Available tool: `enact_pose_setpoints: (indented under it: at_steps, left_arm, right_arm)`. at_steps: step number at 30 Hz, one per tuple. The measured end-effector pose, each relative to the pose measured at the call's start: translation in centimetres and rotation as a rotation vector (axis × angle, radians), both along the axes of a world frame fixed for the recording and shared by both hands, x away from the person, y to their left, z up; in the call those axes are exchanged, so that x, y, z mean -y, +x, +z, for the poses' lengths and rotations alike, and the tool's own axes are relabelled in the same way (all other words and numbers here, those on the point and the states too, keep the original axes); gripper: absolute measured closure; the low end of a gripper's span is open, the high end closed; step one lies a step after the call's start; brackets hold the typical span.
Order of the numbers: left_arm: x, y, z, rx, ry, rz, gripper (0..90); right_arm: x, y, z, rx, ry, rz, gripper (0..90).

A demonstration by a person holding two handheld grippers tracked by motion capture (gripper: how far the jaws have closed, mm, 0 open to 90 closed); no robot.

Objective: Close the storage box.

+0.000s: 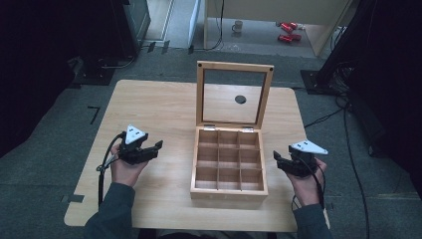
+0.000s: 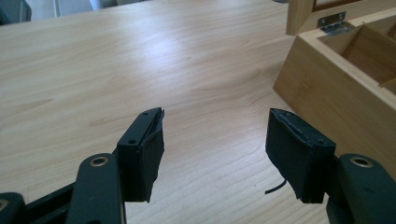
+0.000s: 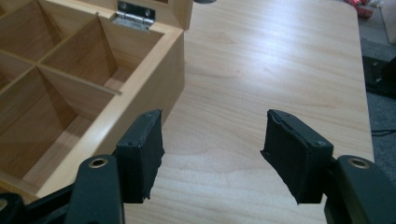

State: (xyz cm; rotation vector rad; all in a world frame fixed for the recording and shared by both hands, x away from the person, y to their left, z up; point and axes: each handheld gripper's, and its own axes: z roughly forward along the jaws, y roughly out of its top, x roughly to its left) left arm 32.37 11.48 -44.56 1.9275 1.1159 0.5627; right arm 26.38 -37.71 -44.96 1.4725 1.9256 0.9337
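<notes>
A wooden box (image 1: 229, 191) with several empty compartments stands in the middle of the table, its glass-paned lid (image 1: 234, 94) upright at the back. My left gripper (image 1: 158, 147) is held to the left of the box, open, with bare tabletop between its jaws (image 2: 215, 154). My right gripper (image 1: 277, 160) is held to the right of the box, also open and holding nothing (image 3: 212, 154). The box's side wall (image 2: 336, 98) shows at the right of the left gripper view. Its compartments (image 3: 60, 93) lie at the left of the right gripper view.
The light wooden table (image 1: 154, 104) has bare room on both sides of the box. A small dark round spot (image 1: 240, 99) shows through the lid's pane. Beyond the table lie a grey floor, a mug (image 1: 238, 26) and red objects (image 1: 287, 31).
</notes>
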Motion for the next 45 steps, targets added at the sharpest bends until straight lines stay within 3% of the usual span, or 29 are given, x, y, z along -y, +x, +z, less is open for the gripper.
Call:
enact_pose_setpoints:
  at_steps: [15, 38, 45]
  left_arm:
    - [2.2, 1.3, 2.9, 0.036, -0.011, -0.048, 37.2]
    - [5.4, 3.3, 5.2, 0.063, 0.002, -0.094, 37.6]
    - [6.4, 3.8, 5.9, 0.077, -0.014, -0.106, 37.5]
  right_arm:
    - [-1.0, 1.8, 2.8, 0.043, -0.023, 0.028, 41.1]
    - [-2.5, 4.0, 5.0, 0.080, -0.050, 0.047, 41.9]
    - [-3.0, 4.7, 5.9, 0.097, -0.048, 0.053, 42.0]
